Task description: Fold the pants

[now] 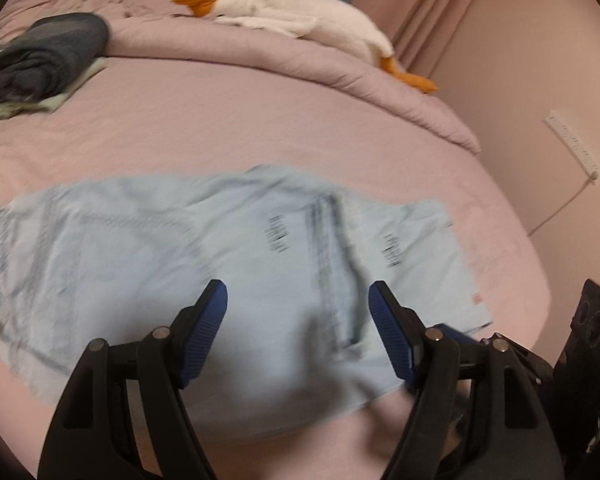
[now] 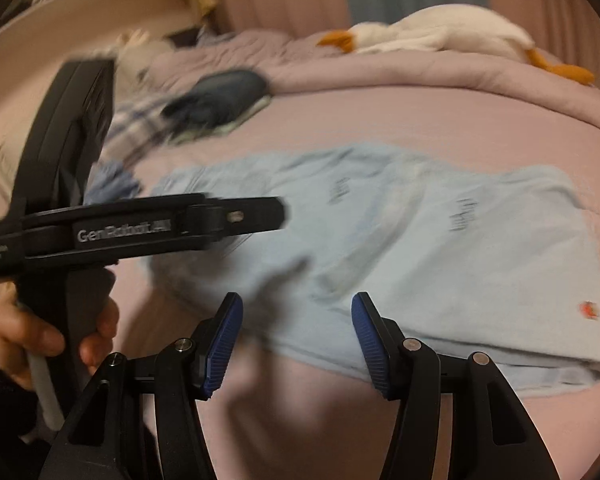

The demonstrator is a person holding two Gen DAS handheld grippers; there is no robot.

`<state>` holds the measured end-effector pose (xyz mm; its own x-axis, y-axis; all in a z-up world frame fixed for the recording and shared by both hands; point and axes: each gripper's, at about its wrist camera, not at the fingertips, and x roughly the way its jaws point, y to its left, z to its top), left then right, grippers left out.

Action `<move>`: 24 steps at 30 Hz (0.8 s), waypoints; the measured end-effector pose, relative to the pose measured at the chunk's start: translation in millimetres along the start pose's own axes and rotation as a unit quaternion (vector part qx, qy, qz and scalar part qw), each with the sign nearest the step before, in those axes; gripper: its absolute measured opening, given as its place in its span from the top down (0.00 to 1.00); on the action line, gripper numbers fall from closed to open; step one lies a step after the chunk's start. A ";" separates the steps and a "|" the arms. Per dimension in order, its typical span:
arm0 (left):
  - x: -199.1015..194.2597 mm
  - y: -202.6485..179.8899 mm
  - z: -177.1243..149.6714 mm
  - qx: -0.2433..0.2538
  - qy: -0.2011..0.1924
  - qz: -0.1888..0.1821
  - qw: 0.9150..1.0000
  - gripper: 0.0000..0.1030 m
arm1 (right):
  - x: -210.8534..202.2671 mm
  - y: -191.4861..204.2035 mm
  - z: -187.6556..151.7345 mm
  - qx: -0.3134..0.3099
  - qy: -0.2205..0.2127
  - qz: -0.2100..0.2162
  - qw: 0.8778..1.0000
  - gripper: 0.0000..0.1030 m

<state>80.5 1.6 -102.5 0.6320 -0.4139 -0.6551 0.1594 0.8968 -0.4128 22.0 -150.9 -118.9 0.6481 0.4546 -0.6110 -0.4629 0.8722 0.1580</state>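
Observation:
Light blue pants (image 1: 228,264) lie folded and flat on the pink bed sheet (image 1: 220,128), and they are blurred in both views. My left gripper (image 1: 298,300) hovers over their near part, open, blue pads wide apart with nothing gripped. The right wrist view shows the same pants (image 2: 440,248) spread to the right. My right gripper (image 2: 296,312) is open above their near edge, and its pads do not press the cloth. In that view the left gripper (image 2: 276,212) enters side-on from the left, held by a person's hand (image 2: 24,332).
A white plush goose (image 1: 300,12) lies on the bunched pink duvet (image 1: 260,60) at the back. Dark folded clothes (image 1: 48,56) sit at the far left, with plaid cloth (image 2: 140,124) beside them. The bed edge and a wall with a power strip (image 1: 572,144) are on the right.

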 end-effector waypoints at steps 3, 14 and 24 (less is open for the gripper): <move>10.0 -22.9 13.0 0.007 0.001 -0.038 0.999 0.31 | -27.7 -31.7 5.2 0.039 -0.033 -0.032 0.998 0.45; 101.6 -97.2 16.0 0.066 0.074 -0.050 0.994 0.91 | -40.8 -93.0 1.1 0.121 -0.052 -0.116 0.984 0.57; 75.0 -23.0 -4.0 0.038 0.047 0.038 0.997 0.97 | -11.6 -101.4 -6.3 0.109 -0.007 -0.127 0.986 0.58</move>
<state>121.2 -50.8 -144.6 0.5711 -0.3531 -0.7410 0.1719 0.9342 -0.3126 57.6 -245.8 -132.7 0.7347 0.2174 -0.6426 -0.1439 0.9757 0.1655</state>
